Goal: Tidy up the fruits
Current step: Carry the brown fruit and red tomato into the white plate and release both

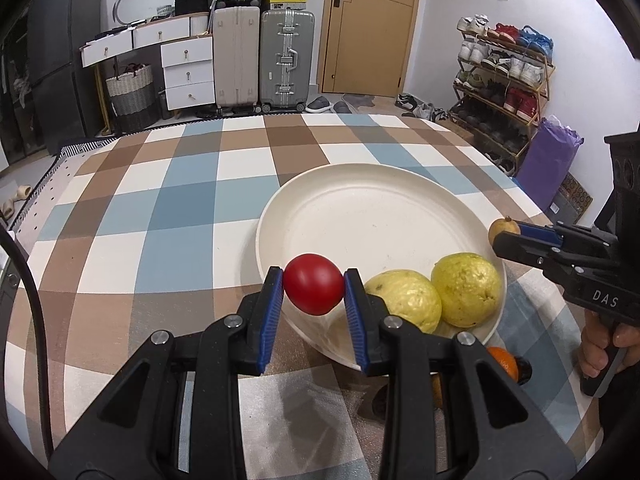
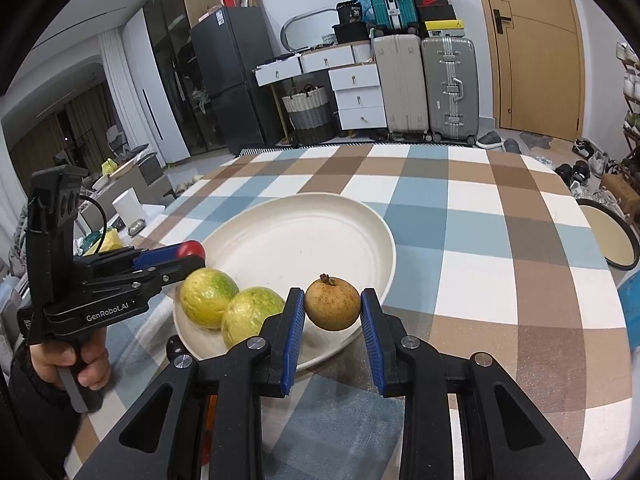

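**Asker:** Where is the fruit?

**Operator:** My left gripper [image 1: 314,290] pinches a red fruit [image 1: 314,289] over the white plate's [image 1: 360,208] near rim. My right gripper [image 2: 333,308] pinches a brown fruit [image 2: 333,303] beside it, ready to join two yellow fruits [image 2: 230,304] already plated.

**Asker:** Why there?

**Operator:** I judge the plate is where they are gathered.

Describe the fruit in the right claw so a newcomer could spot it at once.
Find the cream plate on the checked tablecloth. Over its near rim, the right claw grips a small round brown fruit. Its dull speckled tan skin and dry stem stub set it apart from the two larger yellow-green fruits beside it.
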Demonstrator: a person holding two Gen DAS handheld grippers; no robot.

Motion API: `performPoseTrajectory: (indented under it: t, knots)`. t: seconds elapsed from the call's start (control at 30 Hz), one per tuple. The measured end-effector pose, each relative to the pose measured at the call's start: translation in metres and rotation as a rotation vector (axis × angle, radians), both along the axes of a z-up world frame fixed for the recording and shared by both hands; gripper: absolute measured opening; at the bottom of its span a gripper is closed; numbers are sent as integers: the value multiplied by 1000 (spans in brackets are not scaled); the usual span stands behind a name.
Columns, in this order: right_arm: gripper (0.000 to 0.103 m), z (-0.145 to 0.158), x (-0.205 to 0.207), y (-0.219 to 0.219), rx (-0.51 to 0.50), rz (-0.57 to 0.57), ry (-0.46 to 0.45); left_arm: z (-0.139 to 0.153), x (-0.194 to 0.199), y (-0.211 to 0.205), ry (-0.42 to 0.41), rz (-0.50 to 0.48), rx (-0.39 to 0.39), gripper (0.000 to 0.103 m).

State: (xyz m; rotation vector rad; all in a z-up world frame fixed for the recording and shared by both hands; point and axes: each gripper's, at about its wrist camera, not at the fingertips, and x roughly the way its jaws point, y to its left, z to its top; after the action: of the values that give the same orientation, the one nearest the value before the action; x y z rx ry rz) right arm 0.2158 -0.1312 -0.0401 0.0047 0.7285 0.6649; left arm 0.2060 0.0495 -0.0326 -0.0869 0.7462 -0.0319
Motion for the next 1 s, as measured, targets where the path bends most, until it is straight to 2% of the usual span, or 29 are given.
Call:
performPoseTrajectory:
  t: [0.4,0.57,0.6,0.7,0.73,0.77,0.8,0.83,0.87,0.93,1.0]
  knots:
    - [29,-3,0,2,-18,-9,-2,-1,0,-2,1,-1,6,28]
    - [49,-3,2,0,-6,-12,1,-1,0,-2,2,-2,3,29]
    - [51,-3,1,-2,0,-17,-2,-1,0,-2,2,-1,0,29]
    - [69,-3,2,-6,15,-27,3,-1,-1,-2,-1,2,13,30]
    - [74,-3,2,-7,22,-30,9,0,-2,-3,-2,13,30,40]
    - [76,-3,2,-8,28,-32,10,1,-3,-2,-4,40,57,55]
    - [78,-2,1,-9,35,-32,9,1,-4,-1,-4,53,64,62]
    - [85,-2,1,-10,41,-32,7,2,-6,2,-10,54,52,70]
    - [91,-2,0,-11,40,-32,8,3,-8,6,-16,47,18,75]
    - [94,-2,-2,-11,44,-31,5,4,-12,11,-14,46,-40,84]
    - [101,-1,-5,-10,45,-24,4,5,-16,14,-11,53,-55,84]
